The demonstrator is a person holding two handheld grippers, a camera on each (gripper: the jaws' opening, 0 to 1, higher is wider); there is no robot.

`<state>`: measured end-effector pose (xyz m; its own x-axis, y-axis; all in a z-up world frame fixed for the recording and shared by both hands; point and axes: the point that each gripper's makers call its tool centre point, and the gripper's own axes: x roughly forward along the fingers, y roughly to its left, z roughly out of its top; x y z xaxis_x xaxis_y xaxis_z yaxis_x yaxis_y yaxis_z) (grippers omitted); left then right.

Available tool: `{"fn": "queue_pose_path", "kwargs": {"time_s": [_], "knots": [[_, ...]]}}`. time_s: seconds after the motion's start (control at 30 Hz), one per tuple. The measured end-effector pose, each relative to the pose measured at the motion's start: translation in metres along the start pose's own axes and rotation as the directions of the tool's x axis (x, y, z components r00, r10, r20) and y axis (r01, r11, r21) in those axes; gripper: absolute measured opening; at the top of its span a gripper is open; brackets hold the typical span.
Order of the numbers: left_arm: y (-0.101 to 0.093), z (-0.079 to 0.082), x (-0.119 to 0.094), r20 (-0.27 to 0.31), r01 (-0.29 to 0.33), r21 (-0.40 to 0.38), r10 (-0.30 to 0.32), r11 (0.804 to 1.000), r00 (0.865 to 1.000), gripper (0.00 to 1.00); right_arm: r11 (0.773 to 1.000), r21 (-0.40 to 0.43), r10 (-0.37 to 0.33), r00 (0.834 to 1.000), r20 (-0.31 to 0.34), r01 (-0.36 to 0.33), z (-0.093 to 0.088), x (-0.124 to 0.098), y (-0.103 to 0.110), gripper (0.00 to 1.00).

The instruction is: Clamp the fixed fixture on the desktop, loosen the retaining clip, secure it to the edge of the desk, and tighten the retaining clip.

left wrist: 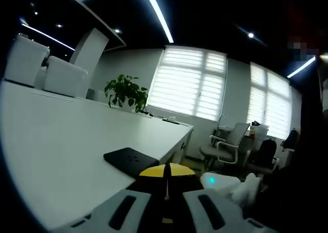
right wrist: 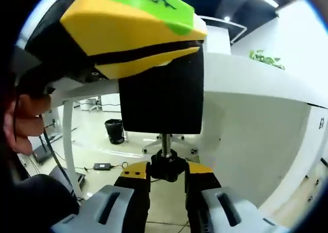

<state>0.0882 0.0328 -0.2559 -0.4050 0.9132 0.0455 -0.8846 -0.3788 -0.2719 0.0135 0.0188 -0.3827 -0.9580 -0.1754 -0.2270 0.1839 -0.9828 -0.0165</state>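
Note:
The black fixture has a flat top plate [left wrist: 130, 161] lying on the white desk [left wrist: 66, 140] at its near edge. In the right gripper view its black body [right wrist: 161, 94] hangs down over the desk edge [right wrist: 246, 69], with a threaded screw [right wrist: 165, 139] and a black knob [right wrist: 166, 169] beneath. My left gripper [left wrist: 166, 172] has its yellow tips pressed together at the fixture; from below it shows as a yellow head with a green label [right wrist: 133, 33] on top of the black body. My right gripper [right wrist: 167, 170] is shut on the knob, one jaw on each side.
A potted plant [left wrist: 125, 92] and white boxes [left wrist: 46, 69] stand at the far side of the desk. Office chairs [left wrist: 225, 143] sit beyond its end, under bright windows. Below the desk are a table leg [right wrist: 69, 140], a black bin [right wrist: 114, 130] and cables. A hand [right wrist: 23, 125] shows at the left.

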Motion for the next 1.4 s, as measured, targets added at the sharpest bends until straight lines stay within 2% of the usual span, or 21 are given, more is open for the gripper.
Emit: {"fn": "queue_pose_path", "kwargs": {"time_s": [0.17, 0.23, 0.3, 0.33, 0.4, 0.53, 0.6, 0.63, 0.67, 0.77, 0.8, 0.87, 1.0, 1.03, 1.1, 1.13, 1.2, 1.27, 1.33, 1.37, 1.4], "knots": [[0.000, 0.000, 0.000, -0.002, -0.002, 0.000, 0.002, 1.000, 1.000, 0.01, 0.994, -0.032, 0.108, 0.994, 0.015, -0.107, 0.004, -0.014, 0.007, 0.24], [0.000, 0.000, 0.000, -0.004, 0.000, -0.006, 0.000, 1.000, 1.000, 0.01, 0.981, -0.051, 0.188, 0.982, 0.018, -0.187, 0.006, -0.014, 0.010, 0.24], [0.001, 0.001, 0.000, -0.005, 0.001, -0.011, -0.001, 1.000, 1.000, 0.01, 0.951, -0.067, 0.303, 0.953, 0.014, -0.302, 0.006, -0.021, 0.014, 0.23], [0.001, 0.001, 0.000, -0.006, 0.001, -0.014, -0.001, 1.000, 1.000, 0.01, 0.927, -0.063, 0.372, 0.928, 0.004, -0.371, 0.006, -0.026, 0.015, 0.23], [0.001, 0.001, 0.000, -0.005, 0.000, -0.019, 0.000, 1.000, 1.000, 0.01, 0.887, -0.133, 0.444, 0.896, -0.008, -0.441, 0.007, -0.029, 0.016, 0.23], [0.001, 0.001, 0.000, -0.007, 0.000, -0.024, -0.001, 1.000, 1.000, 0.01, 0.785, -0.133, 0.606, 0.794, -0.040, -0.605, 0.006, -0.032, 0.024, 0.23], [0.001, 0.001, 0.000, -0.011, 0.003, -0.024, -0.003, 1.000, 1.000, 0.01, 0.730, -0.172, 0.665, 0.745, -0.048, -0.662, 0.006, -0.032, 0.026, 0.23], [0.001, 0.001, 0.000, -0.012, 0.003, -0.028, -0.003, 1.000, 1.000, 0.01, 0.716, -0.179, 0.679, 0.733, -0.047, -0.675, 0.006, -0.033, 0.026, 0.23], [0.001, 0.001, 0.000, -0.014, 0.003, -0.029, -0.003, 1.000, 1.000, 0.01, 0.690, -0.179, 0.706, 0.707, -0.049, -0.701, 0.006, -0.033, 0.026, 0.23], [0.000, 0.001, 0.000, -0.015, 0.003, -0.029, -0.003, 1.000, 1.000, 0.01, 0.649, -0.202, 0.742, 0.669, -0.048, -0.734, 0.007, -0.032, 0.026, 0.24], [0.000, 0.001, 0.000, -0.015, 0.003, -0.030, -0.003, 1.000, 1.000, 0.01, 0.648, -0.190, 0.745, 0.666, -0.045, -0.737, 0.006, -0.031, 0.025, 0.24], [0.000, 0.001, 0.000, -0.017, 0.003, -0.029, -0.004, 1.000, 1.000, 0.01, 0.627, -0.244, 0.756, 0.653, -0.041, -0.740, 0.005, -0.029, 0.024, 0.24], [0.000, 0.001, 0.000, -0.017, 0.003, -0.031, -0.004, 1.000, 1.000, 0.01, 0.645, -0.214, 0.742, 0.668, -0.050, -0.733, 0.006, -0.026, 0.023, 0.24], [0.000, 0.001, 0.000, -0.017, 0.003, -0.031, -0.004, 1.000, 1.000, 0.01, 0.660, -0.230, 0.726, 0.686, -0.047, -0.715, 0.006, -0.026, 0.022, 0.24], [-0.001, 0.001, 0.000, -0.017, 0.003, -0.031, -0.004, 1.000, 1.000, 0.01, 0.703, -0.273, 0.678, 0.735, -0.021, -0.657, 0.010, -0.027, 0.019, 0.26], [-0.001, 0.001, 0.000, -0.018, 0.003, -0.032, -0.004, 0.999, 1.000, 0.01, 0.739, -0.247, 0.640, 0.768, -0.030, -0.626, 0.009, -0.031, 0.017, 0.27], [-0.001, 0.001, 0.000, -0.021, 0.001, -0.019, -0.002, 1.000, 1.000, 0.01, 0.793, -0.197, 0.583, 0.812, -0.026, -0.576, 0.011, -0.037, 0.015, 0.30], [-0.001, 0.000, 0.000, -0.023, 0.000, -0.013, 0.000, 1.000, 1.000, 0.01, 0.860, -0.197, 0.476, 0.879, -0.025, -0.471, 0.008, -0.036, 0.007, 0.36], [0.000, 0.000, 0.000, -0.021, 0.001, -0.011, -0.001, 1.000, 1.000, 0.01, 0.923, -0.131, 0.358, 0.933, -0.046, -0.361, 0.001, -0.034, -0.001, 0.41], [0.000, 0.000, -0.001, -0.021, 0.001, -0.010, -0.002, 1.000, 1.000, 0.01, 0.945, -0.040, 0.322, 0.946, -0.042, -0.324, 0.000, -0.033, 0.001, 0.42], [0.000, 0.000, -0.001, -0.020, 0.002, -0.009, -0.002, 1.000, 1.000, 0.01, 0.953, 0.024, 0.302, 0.952, -0.037, -0.302, 0.000, -0.035, 0.003, 0.42]]}}
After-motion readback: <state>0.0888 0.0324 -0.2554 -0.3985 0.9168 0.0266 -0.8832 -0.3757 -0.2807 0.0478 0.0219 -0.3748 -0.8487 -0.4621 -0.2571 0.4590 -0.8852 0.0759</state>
